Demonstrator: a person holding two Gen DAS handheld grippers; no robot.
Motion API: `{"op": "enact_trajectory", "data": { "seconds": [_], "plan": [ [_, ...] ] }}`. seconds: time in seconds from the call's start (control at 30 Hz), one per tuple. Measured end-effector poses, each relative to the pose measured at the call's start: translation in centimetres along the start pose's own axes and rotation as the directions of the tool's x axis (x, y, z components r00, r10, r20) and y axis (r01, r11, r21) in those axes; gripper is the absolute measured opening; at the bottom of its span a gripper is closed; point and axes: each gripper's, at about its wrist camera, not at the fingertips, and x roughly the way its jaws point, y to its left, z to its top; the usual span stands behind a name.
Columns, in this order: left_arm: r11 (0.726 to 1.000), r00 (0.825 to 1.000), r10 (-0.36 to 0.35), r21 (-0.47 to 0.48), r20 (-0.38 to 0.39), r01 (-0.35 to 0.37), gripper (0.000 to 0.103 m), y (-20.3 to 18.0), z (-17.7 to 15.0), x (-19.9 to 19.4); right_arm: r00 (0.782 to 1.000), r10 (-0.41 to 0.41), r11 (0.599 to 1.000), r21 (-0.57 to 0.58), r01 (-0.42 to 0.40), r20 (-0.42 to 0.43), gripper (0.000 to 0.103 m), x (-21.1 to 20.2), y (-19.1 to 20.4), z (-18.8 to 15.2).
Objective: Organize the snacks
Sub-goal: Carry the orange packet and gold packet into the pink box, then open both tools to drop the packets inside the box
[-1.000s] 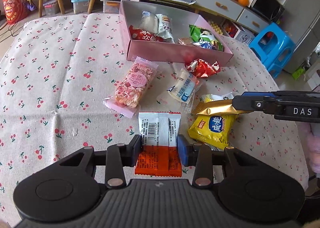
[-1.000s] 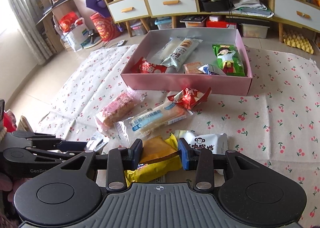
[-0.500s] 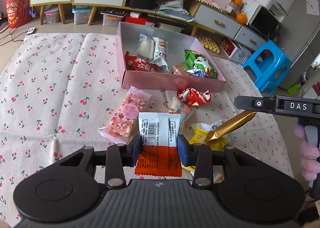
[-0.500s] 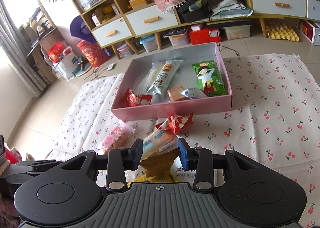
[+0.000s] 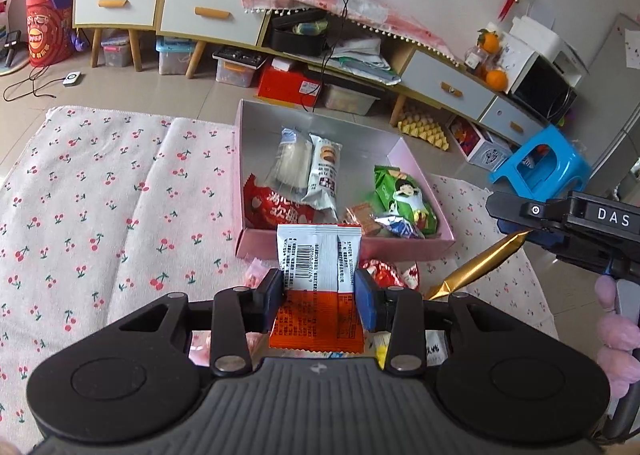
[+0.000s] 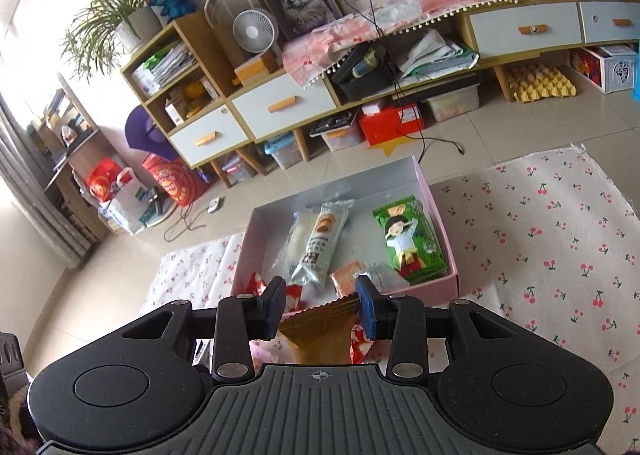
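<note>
My left gripper (image 5: 319, 297) is shut on a white-and-orange snack packet (image 5: 318, 279), held above the cloth just short of the pink box (image 5: 408, 241). My right gripper (image 6: 320, 305) is shut on a gold snack packet (image 6: 320, 329), also in front of the pink box (image 6: 448, 279); it shows at the right of the left wrist view (image 5: 516, 233) with the gold packet (image 5: 476, 269) hanging from it. Several snacks lie in the box, among them a green packet (image 6: 408, 241) and a red one (image 5: 276, 207).
A red wrapped snack (image 5: 386, 275) and other packets lie on the cherry-print cloth (image 5: 120, 215) below my grippers. Low cabinets (image 6: 280, 111) and storage bins stand on the floor beyond the box. A blue stool (image 5: 540, 167) stands at the right.
Both grippers have risen off the cloth with their packets and moved toward the pink box. The snacks left on the cloth have dropped under the grippers.
</note>
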Motion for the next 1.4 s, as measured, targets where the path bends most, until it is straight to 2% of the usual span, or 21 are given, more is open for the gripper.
{"op": "enact_trajectory", "data": {
  "seconds": [0.17, 0.3, 0.5, 0.6, 0.77, 1.07, 1.1, 1.17, 1.2, 1.27, 1.4],
  "plan": [
    [0.999, 0.998, 0.024, 0.024, 0.055, -0.025, 0.036, -0.1, 2.6, 2.4, 1.0, -0.023, 0.999, 0.044, 0.022, 0.01, 0.037, 1.9, -0.5, 1.8],
    [0.999, 0.993, 0.032, 0.032, 0.111, -0.035, 0.036, 0.4, 3.4, 4.0, 0.999, -0.023, 0.995, 0.1, 0.021, 0.024, 0.037, 3.3, -1.1, 3.0],
    [0.998, 0.992, 0.054, 0.004, 0.115, -0.055, 0.036, 1.5, 4.2, 5.9, 1.0, -0.001, 0.989, 0.149, 0.001, -0.004, 0.037, 6.3, -1.2, 4.0],
    [0.998, 0.991, 0.056, -0.014, 0.118, -0.055, 0.036, 1.9, 4.5, 6.5, 0.998, 0.008, 0.991, 0.136, 0.0, -0.058, 0.037, 8.3, -0.5, 3.8],
    [0.998, 0.992, 0.063, -0.035, 0.109, -0.059, 0.037, 1.8, 4.6, 7.5, 0.99, -0.063, 0.996, 0.057, 0.071, -0.125, 0.037, 11.2, 0.9, 2.8],
    [0.997, 0.991, 0.063, -0.048, 0.115, -0.058, 0.038, 2.0, 5.0, 8.1, 0.989, -0.102, 0.993, 0.052, 0.108, -0.107, 0.038, 13.1, 1.0, 3.2],
    [0.997, 0.991, 0.068, -0.046, 0.116, -0.063, 0.038, 2.0, 5.0, 8.1, 0.989, -0.104, 0.992, 0.061, 0.11, -0.105, 0.039, 13.2, 0.9, 3.3],
    [0.997, 0.991, 0.074, -0.046, 0.112, -0.069, 0.045, 2.1, 5.0, 8.2, 0.989, -0.105, 0.989, 0.094, 0.115, -0.107, 0.058, 13.2, 0.5, 3.5],
    [0.996, 0.991, 0.074, -0.048, 0.113, -0.069, 0.047, 2.1, 5.0, 8.2, 0.989, -0.107, 0.987, 0.11, 0.118, -0.1, 0.071, 13.1, 0.3, 3.6],
    [0.996, 0.99, 0.078, -0.053, 0.116, -0.072, 0.053, 2.0, 5.0, 8.2, 0.991, -0.107, 0.987, 0.113, 0.116, -0.085, 0.073, 12.8, 0.0, 3.6],
    [0.996, 0.989, 0.085, -0.036, 0.119, -0.081, 0.058, 1.6, 5.0, 7.9, 0.99, -0.113, 0.988, 0.093, 0.121, -0.079, 0.073, 12.1, -0.2, 3.7]
  ]
}}
